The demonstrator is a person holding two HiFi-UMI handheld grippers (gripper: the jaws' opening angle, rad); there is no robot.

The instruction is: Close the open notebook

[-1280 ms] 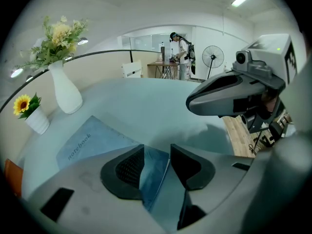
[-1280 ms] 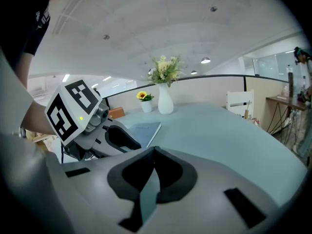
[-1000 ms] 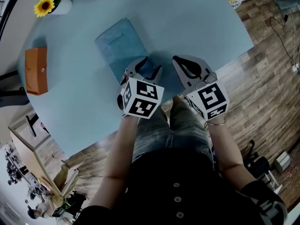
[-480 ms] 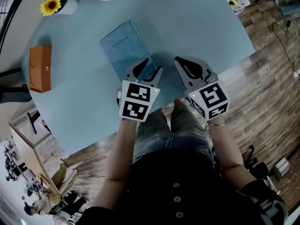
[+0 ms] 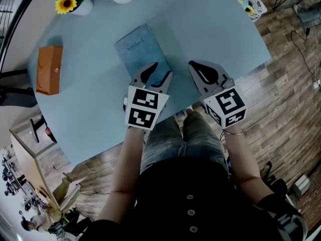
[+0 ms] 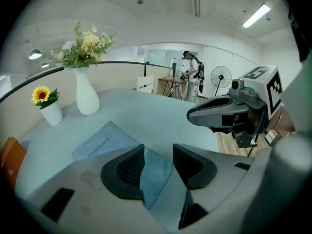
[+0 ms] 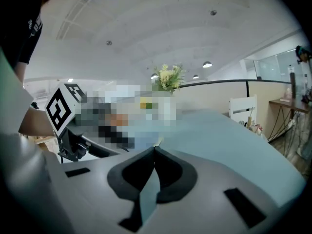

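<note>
**A:** What's moved?

**B:** The left gripper [image 5: 161,70] has lifted a little over the notebook's [image 5: 142,51] near end. Its jaws are wide, with nothing gripped.

**A:** And the notebook?

**B:** It's flat on the table [image 5: 210,24], cover up. It looks closed already. The right gripper [image 5: 194,64] idles to its right, pinched together and empty.

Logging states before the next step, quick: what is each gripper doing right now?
Left gripper: open, empty, over the near end of the closed notebook.
Right gripper: shut, holding nothing.
</note>
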